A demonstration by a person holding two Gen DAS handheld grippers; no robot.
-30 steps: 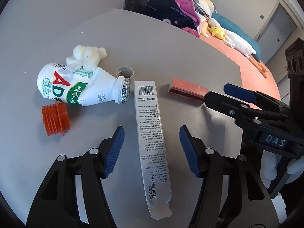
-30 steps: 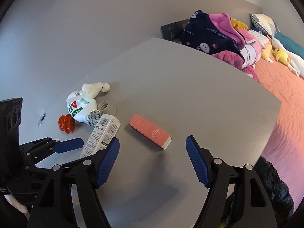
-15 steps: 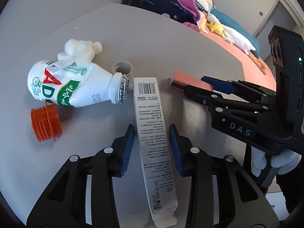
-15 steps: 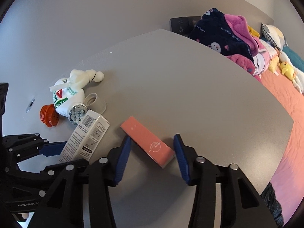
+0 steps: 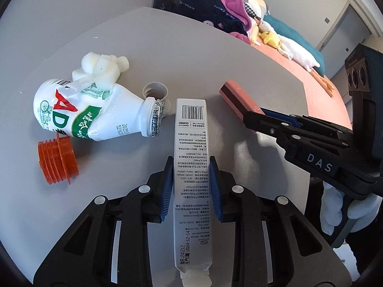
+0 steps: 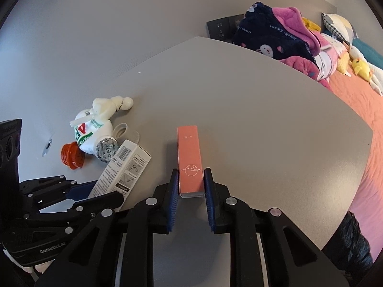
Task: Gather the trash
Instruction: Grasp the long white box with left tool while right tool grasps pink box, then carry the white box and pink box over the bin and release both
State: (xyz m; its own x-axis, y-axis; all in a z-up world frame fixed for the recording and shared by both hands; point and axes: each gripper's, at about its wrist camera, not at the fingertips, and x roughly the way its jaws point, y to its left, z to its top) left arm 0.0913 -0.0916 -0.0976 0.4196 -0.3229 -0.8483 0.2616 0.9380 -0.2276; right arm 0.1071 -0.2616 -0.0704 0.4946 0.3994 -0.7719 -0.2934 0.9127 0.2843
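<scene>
Grey table with scattered trash adjoins an orange-covered bed.

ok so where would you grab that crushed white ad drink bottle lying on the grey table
Grip the crushed white plastic drink bottle across its narrow neck, just behind the foil-rimmed mouth, coming from above. It lies on its side, the dented body is wide, and the orange ribbed cap and the white foam lump crowd its base.
</scene>
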